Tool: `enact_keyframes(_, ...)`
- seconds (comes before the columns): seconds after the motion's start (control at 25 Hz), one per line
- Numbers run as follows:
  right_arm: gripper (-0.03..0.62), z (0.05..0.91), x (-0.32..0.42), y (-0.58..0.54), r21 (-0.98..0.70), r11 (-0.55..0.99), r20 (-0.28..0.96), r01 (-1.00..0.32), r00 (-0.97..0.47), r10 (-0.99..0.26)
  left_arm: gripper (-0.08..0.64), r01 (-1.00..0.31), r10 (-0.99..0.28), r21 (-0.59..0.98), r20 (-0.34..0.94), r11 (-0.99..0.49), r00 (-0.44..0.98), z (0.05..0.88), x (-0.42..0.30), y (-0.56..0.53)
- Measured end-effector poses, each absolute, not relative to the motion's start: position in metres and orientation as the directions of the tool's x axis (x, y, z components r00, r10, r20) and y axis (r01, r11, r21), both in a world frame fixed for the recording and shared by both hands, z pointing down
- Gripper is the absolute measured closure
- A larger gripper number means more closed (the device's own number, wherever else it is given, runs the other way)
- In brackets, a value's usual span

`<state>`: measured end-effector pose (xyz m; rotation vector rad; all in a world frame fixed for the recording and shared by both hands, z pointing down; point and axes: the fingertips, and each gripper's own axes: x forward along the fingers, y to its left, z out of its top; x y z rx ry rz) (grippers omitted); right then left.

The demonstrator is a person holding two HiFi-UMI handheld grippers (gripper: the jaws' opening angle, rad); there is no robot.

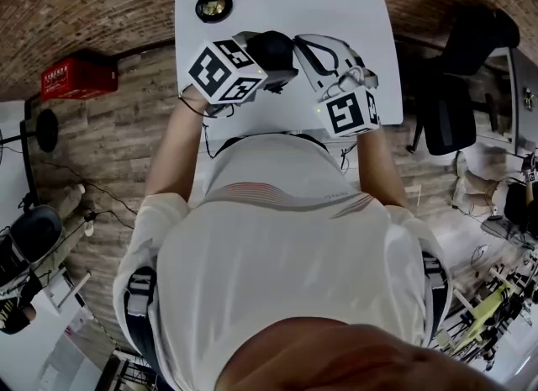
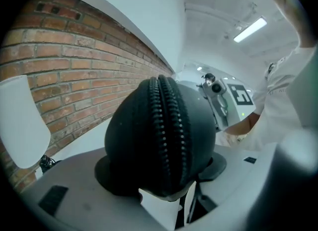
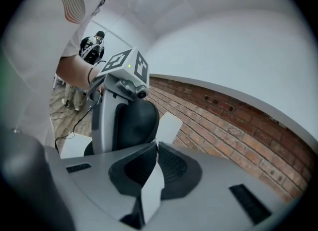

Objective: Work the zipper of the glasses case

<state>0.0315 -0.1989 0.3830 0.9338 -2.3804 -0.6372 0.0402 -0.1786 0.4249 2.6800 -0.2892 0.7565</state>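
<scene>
Over the table (image 1: 336, 11), left fingers (image 2: 103, 174): clamp case (image 2: 129, 140) steady, zipper (image 2: 166, 130) exposed.
Right fingers (image 3: 181, 168): pinched together at case, probably to work zipper.

No legible text or labels

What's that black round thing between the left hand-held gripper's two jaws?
The glasses case, its zipper facing the camera, clamped between them. The left gripper view shows it.

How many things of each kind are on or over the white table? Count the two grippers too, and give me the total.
Grippers: 2 (left gripper, right gripper)
Glasses case: 1
Round dark object: 1
Total: 4
</scene>
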Motion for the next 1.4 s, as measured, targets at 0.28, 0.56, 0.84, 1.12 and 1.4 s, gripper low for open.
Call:
enact_keyframes(0.28, 0.525, 0.383, 0.023, -0.189, 0.707, 0.62, 0.323, -0.339, -0.625, -0.711, 0.286, -0.222, -0.011, 0.243, 0.651, -0.944, 0.759, 0.461, 0.038, -0.162)
enact_keyframes(0.56, 0.52, 0.389, 0.011, -0.187, 0.714, 0.64, 0.353, -0.284, -0.643, -0.679, 0.285, -0.212, -0.005, 0.166, 0.775, -0.963, 0.632, 0.486, 0.027, -0.162)
enact_keyframes(0.84, 0.52, 0.398, 0.01, -0.189, 0.67, 0.677, 0.364, -0.304, -0.661, -0.656, 0.285, -0.227, -0.034, 0.153, 0.756, -0.962, 0.653, 0.496, 0.031, -0.167)
enact_keyframes(1.12, 0.495, 0.374, 0.033, -0.21, 0.516, 0.679, 0.258, -0.523, -0.66, -0.705, 0.284, -0.344, -0.219, 0.089, 0.618, -0.935, 0.755, 0.47, 0.035, -0.193)
enact_keyframes(1.4, 0.514, 0.374, 0.091, -0.243, 0.303, 0.554, 0.244, -0.775, -0.499, -0.832, 0.284, -0.659, -0.591, 0.038, 0.405, -0.752, 0.698, 0.418, -0.009, -0.246)
